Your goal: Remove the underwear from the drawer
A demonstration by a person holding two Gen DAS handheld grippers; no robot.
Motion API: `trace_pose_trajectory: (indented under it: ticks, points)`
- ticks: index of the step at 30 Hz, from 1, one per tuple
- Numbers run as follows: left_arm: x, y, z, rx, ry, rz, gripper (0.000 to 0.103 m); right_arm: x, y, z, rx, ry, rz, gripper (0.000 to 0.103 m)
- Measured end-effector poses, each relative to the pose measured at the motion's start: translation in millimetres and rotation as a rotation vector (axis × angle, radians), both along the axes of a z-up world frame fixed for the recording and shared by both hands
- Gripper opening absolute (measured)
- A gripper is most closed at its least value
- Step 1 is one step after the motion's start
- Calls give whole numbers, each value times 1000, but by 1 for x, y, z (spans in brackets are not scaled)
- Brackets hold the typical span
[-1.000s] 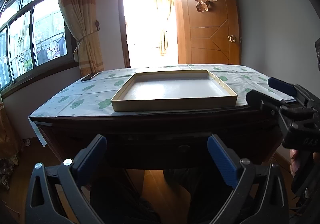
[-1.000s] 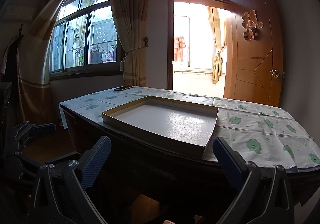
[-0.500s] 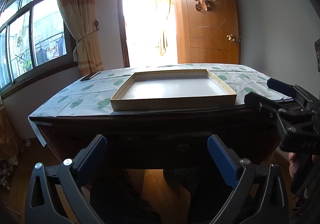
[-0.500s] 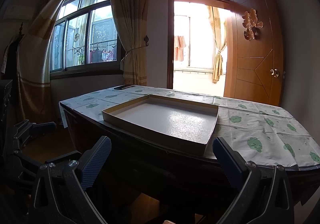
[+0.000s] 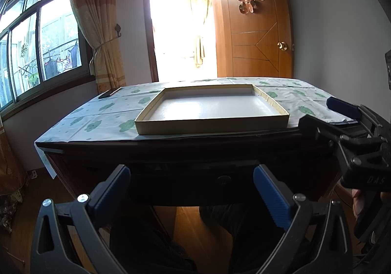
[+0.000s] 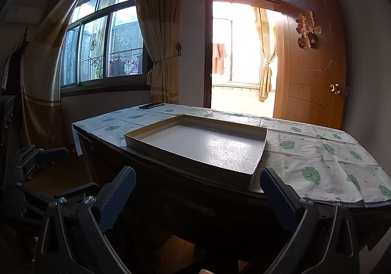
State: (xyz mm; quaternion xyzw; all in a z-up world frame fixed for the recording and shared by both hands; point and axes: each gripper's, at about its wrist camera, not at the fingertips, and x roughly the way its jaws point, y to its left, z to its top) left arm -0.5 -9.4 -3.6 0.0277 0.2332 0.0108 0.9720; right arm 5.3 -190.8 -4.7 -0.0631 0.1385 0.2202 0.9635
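Note:
The dark wooden table's drawer front (image 5: 195, 178), with a small round knob (image 5: 222, 179), sits shut under the tabletop, straight ahead of my left gripper (image 5: 191, 191). That gripper is open with nothing between its blue pads (image 5: 268, 195). My right gripper (image 6: 198, 195) is also open and empty, held before the table's right front edge. It shows in the left wrist view as the right gripper (image 5: 316, 111) at tabletop height. No underwear is visible in either view.
A shallow beige box lid (image 5: 210, 125) lies on the green-patterned tablecloth (image 5: 102, 125). A phone (image 6: 151, 105) rests at the far left corner. A person's dark trouser legs (image 5: 146, 237) are under the table. An open wooden door (image 6: 310, 73) stands behind.
Both grippers have barely drifted. Nothing was grasped, opened or moved.

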Motion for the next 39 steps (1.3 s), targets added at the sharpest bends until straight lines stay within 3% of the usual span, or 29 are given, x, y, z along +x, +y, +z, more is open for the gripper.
trace_pose_trajectory:
  ticks: [33,36,39]
  points:
    - [0,1,-3,1,2,0,103,5,-4,-13,-12,-32,-11,102]
    - [1,1,-4,1,4,2,103,5,-3,-16,-19,-70,-10,102]
    - [3,4,-11,-1,10,4,103,2,0,-28,-47,-175,-2,102]
